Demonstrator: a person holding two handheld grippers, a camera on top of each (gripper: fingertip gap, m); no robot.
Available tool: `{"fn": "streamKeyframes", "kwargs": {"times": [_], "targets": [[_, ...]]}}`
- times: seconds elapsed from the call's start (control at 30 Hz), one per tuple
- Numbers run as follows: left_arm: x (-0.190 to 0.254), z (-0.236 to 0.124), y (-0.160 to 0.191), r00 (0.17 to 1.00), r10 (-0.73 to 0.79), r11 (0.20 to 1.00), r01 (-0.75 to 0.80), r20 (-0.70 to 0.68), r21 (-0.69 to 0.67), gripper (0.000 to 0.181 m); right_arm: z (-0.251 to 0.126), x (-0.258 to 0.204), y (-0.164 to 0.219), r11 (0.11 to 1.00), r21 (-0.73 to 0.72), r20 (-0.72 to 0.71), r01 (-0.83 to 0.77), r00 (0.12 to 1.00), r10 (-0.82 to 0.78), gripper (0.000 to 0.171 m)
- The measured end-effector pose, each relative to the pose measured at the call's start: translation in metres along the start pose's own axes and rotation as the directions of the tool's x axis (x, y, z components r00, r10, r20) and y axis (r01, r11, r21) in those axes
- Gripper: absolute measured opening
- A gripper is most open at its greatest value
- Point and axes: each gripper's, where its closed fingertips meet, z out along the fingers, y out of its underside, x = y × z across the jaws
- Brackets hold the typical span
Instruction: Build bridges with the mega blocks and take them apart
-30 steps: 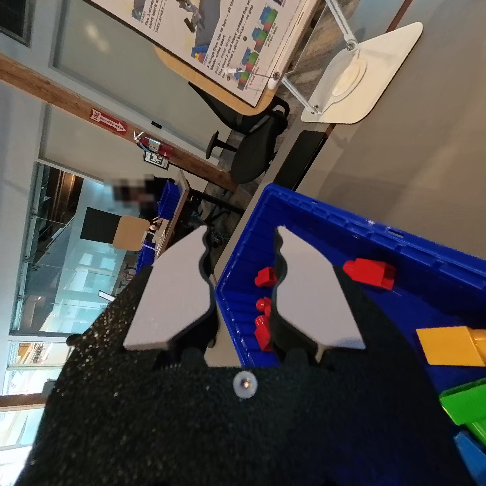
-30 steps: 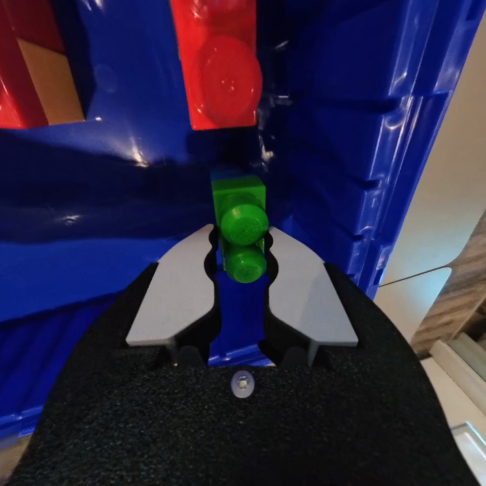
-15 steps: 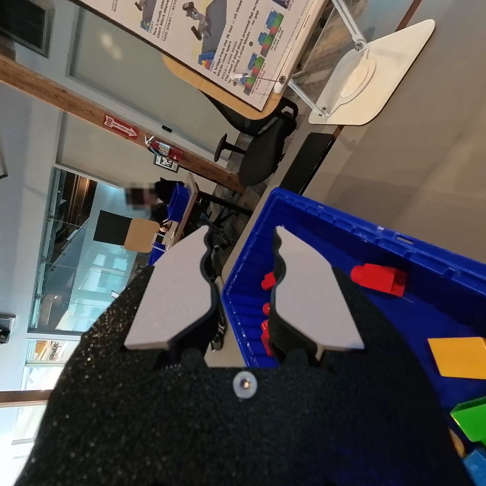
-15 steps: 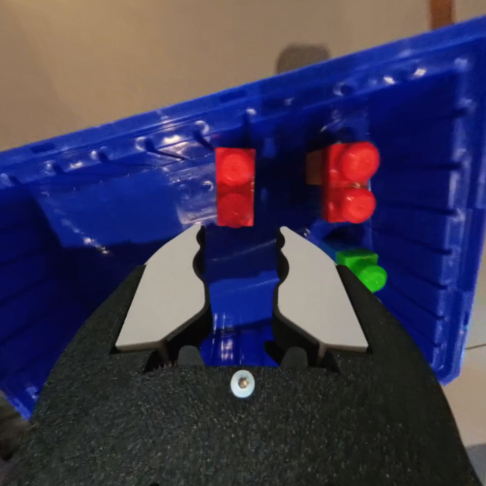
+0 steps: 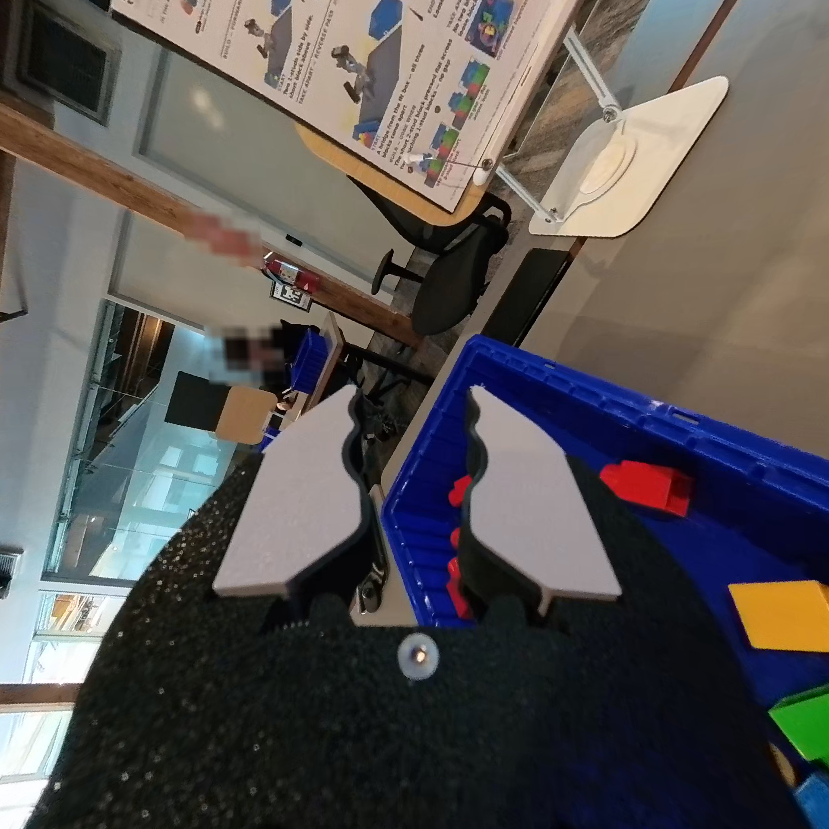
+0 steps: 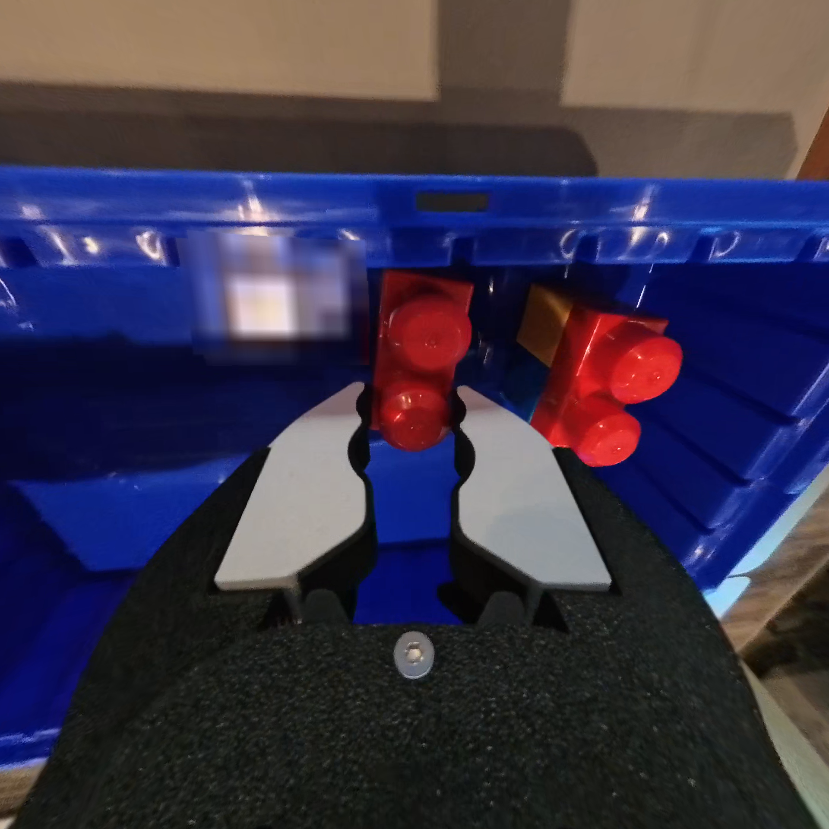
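A blue bin (image 5: 628,403) holds loose mega blocks: a red one (image 5: 646,486), a yellow one (image 5: 780,623), a green one (image 5: 803,722), and red pieces (image 5: 457,489) partly hidden behind my finger. My left gripper (image 5: 412,394) is open and empty, over the bin's near corner and rim. In the right wrist view, my right gripper (image 6: 410,394) is inside the bin (image 6: 448,215), shut on the near end of a red two-stud block (image 6: 421,332). Another red two-stud block (image 6: 605,386), stuck to yellow and blue pieces, lies just to its right.
The bin sits on a beige table (image 5: 717,314). A white stand base (image 5: 628,148) holding an instruction board (image 5: 403,89) is beyond the bin. An office chair (image 5: 453,278) and a person at another desk are farther off. Across from one pair of fingers to the other is roughly 60 centimetres.
My right gripper let go of the green block, pulled back, swung to the red two-stud block and closed on it. My left gripper barely shifted and stays open.
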Motion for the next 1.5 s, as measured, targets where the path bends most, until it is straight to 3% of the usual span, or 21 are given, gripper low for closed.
{"fn": "streamKeyframes", "kwargs": {"times": [0.3, 0.4, 0.5, 0.6, 0.73, 0.83, 0.97, 1.1, 1.27, 1.43, 1.5], "targets": [[-0.003, -0.002, 0.002, 1.000, -0.014, 1.000, 0.014, 0.004, 0.005, 0.043, 0.000, 0.011, 0.009, 0.998, -0.024, 0.027, -0.058, 0.998, 0.058, 0.036], [-0.006, -0.003, 0.002, 0.999, -0.031, 0.999, 0.031, 0.009, 0.011, 0.046, -0.012, 0.006, 0.011, 0.982, 0.002, 0.038, -0.190, 0.981, 0.190, 0.069], [-0.014, -0.007, 0.004, 0.998, -0.063, 0.998, 0.063, 0.030, 0.022, 0.050, -0.040, 0.001, 0.004, 0.952, 0.136, 0.002, -0.273, 0.961, 0.276, 0.074], [-0.027, -0.016, 0.010, 0.992, -0.105, 0.994, 0.102, 0.077, 0.034, 0.050, -0.085, -0.005, -0.026, 0.899, 0.364, -0.084, -0.242, 0.953, 0.291, 0.075], [-0.048, -0.031, 0.029, 0.972, -0.178, 0.984, 0.177, 0.151, 0.024, 0.051, -0.151, -0.026, -0.101, 0.760, 0.635, -0.126, -0.139, 0.952, 0.279, 0.076], [-0.052, -0.038, 0.054, 0.960, -0.250, 0.967, 0.254, 0.125, -0.016, 0.058, -0.197, -0.054, -0.180, 0.626, 0.768, 0.006, -0.138, 0.978, 0.208, 0.081], [-0.066, -0.049, 0.091, 0.933, -0.312, 0.942, 0.328, 0.177, -0.069, 0.060, -0.222, -0.076, -0.287, 0.603, 0.798, -0.026, -0.011, 0.998, 0.053, 0.073], [-0.068, -0.055, 0.099, 0.911, -0.385, 0.920, 0.392, 0.144, -0.018, 0.064, -0.208, -0.105, -0.399, 0.604, 0.796, 0.016, 0.047, 0.995, -0.099, 0.071], [-0.074, -0.064, 0.100, 0.900, -0.415, 0.910, 0.413, 0.135, 0.040, 0.064, -0.158, -0.146, -0.521, 0.585, 0.782, -0.002, 0.214, 0.940, -0.340, 0.062], [-0.076, -0.066, 0.104, 0.904, -0.403, 0.915, 0.402, 0.143, 0.041, 0.066, -0.095, -0.181, -0.595, 0.536, 0.713, -0.038, 0.453, 0.788, -0.615, 0.057], [-0.079, -0.069, 0.109, 0.892, -0.425, 0.905, 0.424, 0.151, 0.044, 0.066, -0.079, -0.193, -0.610, 0.465, 0.703, -0.050, 0.538, 0.690, -0.723, 0.058]]}}
